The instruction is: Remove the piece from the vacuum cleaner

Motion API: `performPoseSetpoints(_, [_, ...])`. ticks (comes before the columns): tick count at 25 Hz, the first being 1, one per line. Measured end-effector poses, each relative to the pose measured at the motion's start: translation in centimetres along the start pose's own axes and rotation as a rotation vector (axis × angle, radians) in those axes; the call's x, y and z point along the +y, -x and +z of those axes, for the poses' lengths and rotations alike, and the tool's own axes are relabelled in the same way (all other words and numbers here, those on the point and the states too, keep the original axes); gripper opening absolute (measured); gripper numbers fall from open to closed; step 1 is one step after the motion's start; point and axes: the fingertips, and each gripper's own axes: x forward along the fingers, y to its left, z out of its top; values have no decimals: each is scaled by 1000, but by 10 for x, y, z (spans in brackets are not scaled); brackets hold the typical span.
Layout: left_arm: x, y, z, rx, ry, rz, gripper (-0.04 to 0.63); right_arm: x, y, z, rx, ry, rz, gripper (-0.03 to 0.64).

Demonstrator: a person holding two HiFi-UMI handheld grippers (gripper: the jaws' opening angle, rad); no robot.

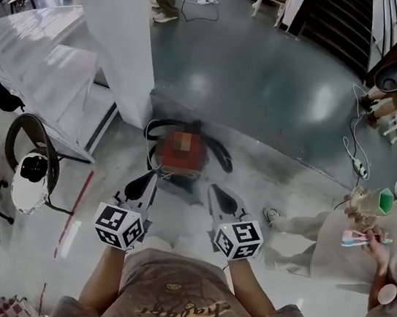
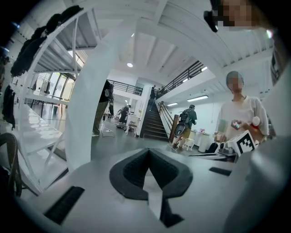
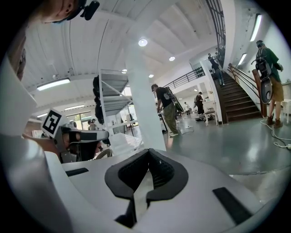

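The vacuum cleaner (image 1: 181, 174) lies on the grey floor (image 1: 282, 93) just ahead of both grippers, at the foot of a white pillar (image 1: 118, 31). Its body reads as red, but a mosaic patch covers the middle of it, so its shape is hard to make out. A black hose (image 1: 217, 149) curls out to either side, and which part is the piece to come off cannot be told from the head view. Both gripper views look out across the hall above floor level and do not take the vacuum cleaner in.

The left gripper (image 1: 149, 180) points forward towards the machine's left side. In its own view, the left gripper (image 2: 149, 157) has its dark ribbed pads clenched together with nothing between them. The right gripper (image 1: 217, 194) points in from the other side. In its own view, the right gripper (image 3: 148, 155) is likewise clenched on nothing. From above, the marker cubes and white housings hide most of the jaws, and whether either tip touches the vacuum cleaner cannot be told.

A chair (image 1: 30, 144) stands at the left with something white on it, too small to identify. A bystander (image 1: 348, 243) in pale clothes is cut off by the right edge, and what the bystander's hands hold is unclear. The lower body of the person holding the grippers is hidden beneath a brown shirt (image 1: 177, 299).
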Motion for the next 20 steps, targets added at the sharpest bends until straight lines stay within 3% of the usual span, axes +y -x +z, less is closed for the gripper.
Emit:
performPoseSetpoints(17, [28, -30, 29, -13, -58, -98, 6, -1, -39, 31, -92, -12, -16, 11])
performPoseSetpoints(20, [26, -34, 29, -15, -54, -131, 100, -2, -41, 32, -90, -17, -8, 84])
